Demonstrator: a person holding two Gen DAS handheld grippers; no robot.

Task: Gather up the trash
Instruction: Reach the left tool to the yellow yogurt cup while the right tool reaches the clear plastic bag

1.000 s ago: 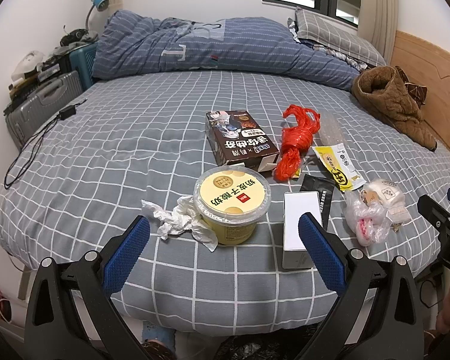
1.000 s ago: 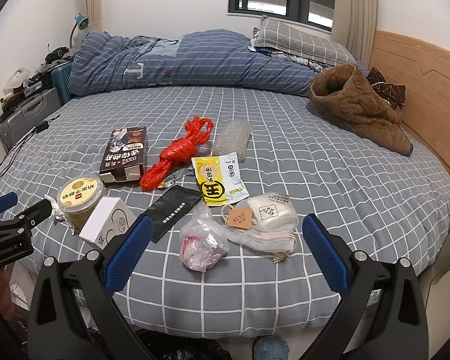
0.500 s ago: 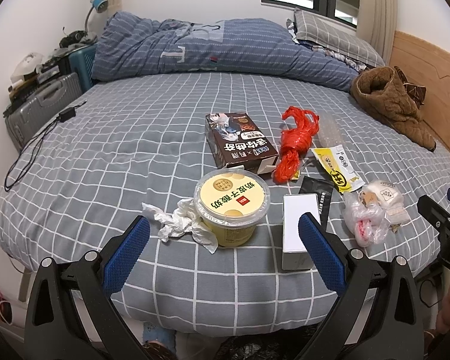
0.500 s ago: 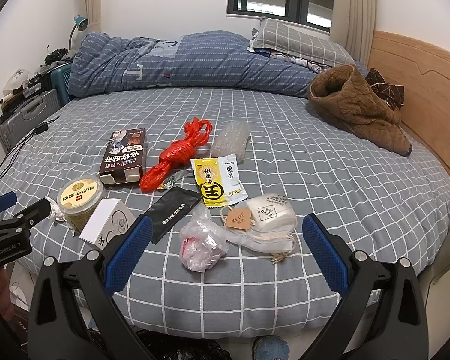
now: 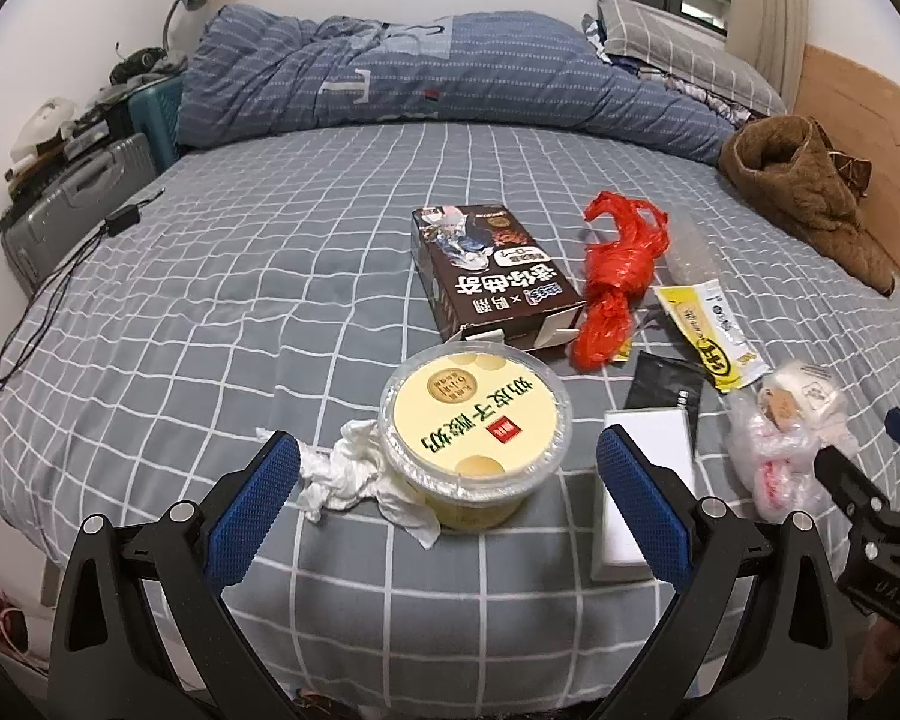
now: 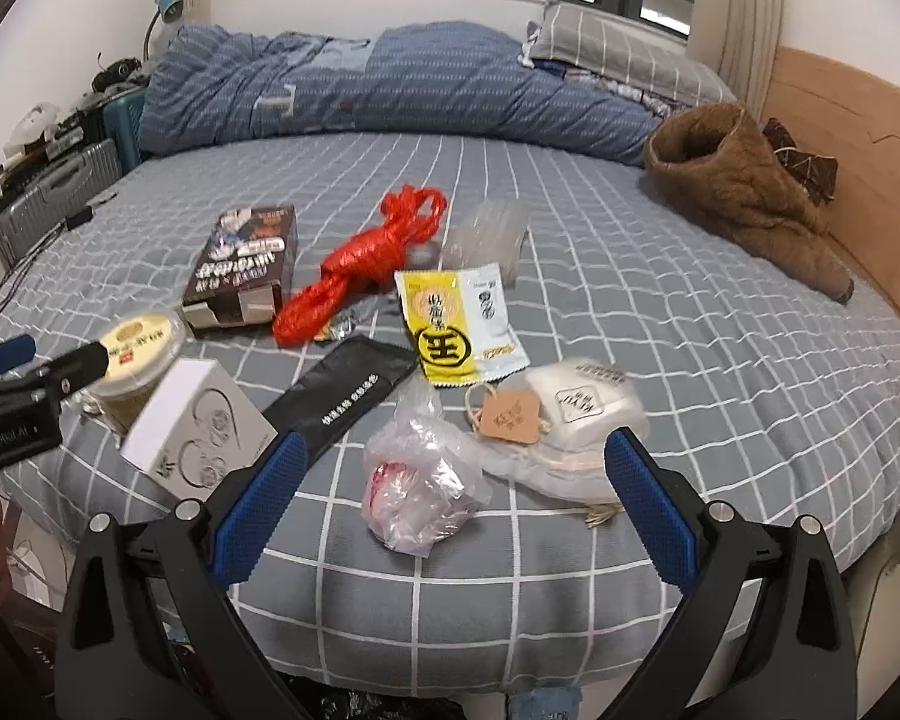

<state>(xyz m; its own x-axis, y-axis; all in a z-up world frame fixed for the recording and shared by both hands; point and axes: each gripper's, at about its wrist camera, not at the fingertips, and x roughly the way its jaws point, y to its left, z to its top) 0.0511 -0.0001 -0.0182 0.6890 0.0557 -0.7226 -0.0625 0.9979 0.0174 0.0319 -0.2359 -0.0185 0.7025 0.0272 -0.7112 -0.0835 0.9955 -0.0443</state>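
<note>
- Trash lies untouched near the bed (image 5: 210, 312) front edge: yogurt cup (image 5: 475, 420), crumpled tissue (image 5: 354, 474) touching it, clear bag (image 6: 420, 480).
- Left claw (image 5: 447, 498) has advanced toward the cup, jaws spread wide, empty; pickup looks imminent.
- Right claw (image 6: 450, 504) likewise gapes empty over the bag.
- Right view blurred; collection container not identifiable.

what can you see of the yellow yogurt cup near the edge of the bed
The yogurt cup is a round, squat tub of clear plastic with pale yellow contents, and a cream-yellow lid printed with dark Chinese characters, a gold seal and a small red logo. It stands upright and closed on the grey checked bedsheet. A crumpled white tissue presses against its left side. It sits between the open fingers of the left gripper, untouched. The white box lies to its right, apart.
</note>
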